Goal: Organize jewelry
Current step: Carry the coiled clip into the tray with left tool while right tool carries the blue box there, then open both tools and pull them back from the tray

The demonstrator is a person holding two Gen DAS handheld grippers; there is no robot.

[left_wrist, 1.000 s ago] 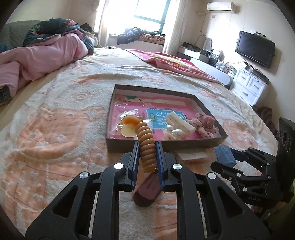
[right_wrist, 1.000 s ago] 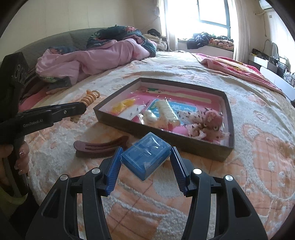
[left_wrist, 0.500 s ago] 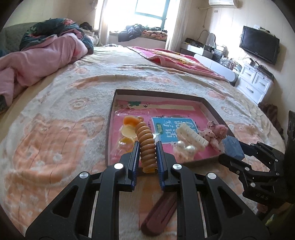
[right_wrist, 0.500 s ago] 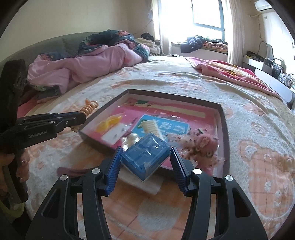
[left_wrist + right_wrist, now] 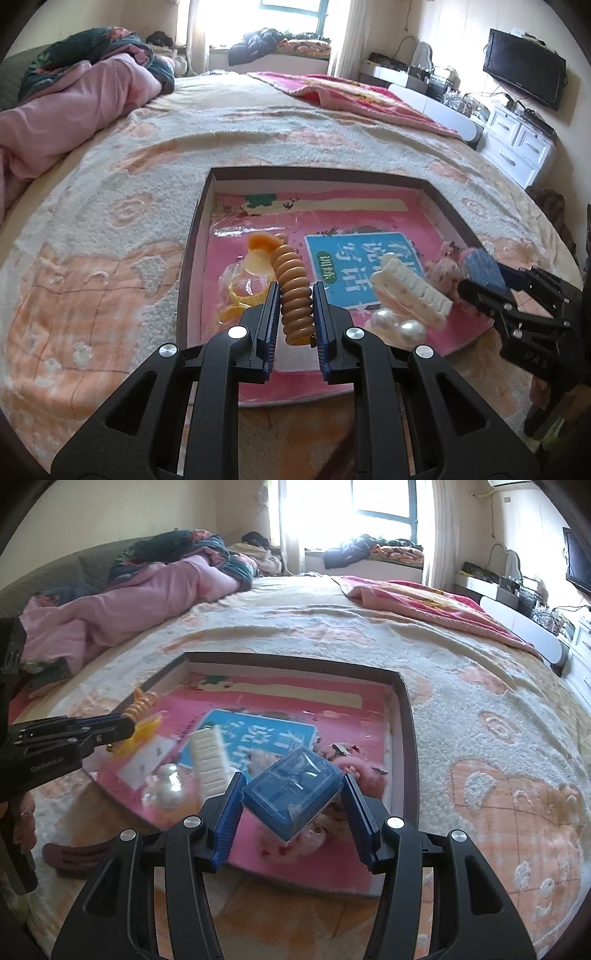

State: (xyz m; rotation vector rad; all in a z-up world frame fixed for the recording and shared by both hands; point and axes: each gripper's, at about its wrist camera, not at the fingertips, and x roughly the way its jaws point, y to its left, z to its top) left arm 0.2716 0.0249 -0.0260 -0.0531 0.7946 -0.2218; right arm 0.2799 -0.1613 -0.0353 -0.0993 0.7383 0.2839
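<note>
Left hand-held gripper is pinching a coil hair tie; right hand-held gripper is clamping a blue box. Both are probably hovering inside the tray; release low, into gaps.

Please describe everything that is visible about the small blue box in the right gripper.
The blue box is a small, flat case of translucent blue plastic, rectangular with rounded corners; faint shapes show through its lid, which looks closed. The right gripper is shut on it, one blue pad pressing each side. It is tilted, held in the air over the near right part of the tray, above pink fluffy items. Nothing else appears to touch it.
</note>
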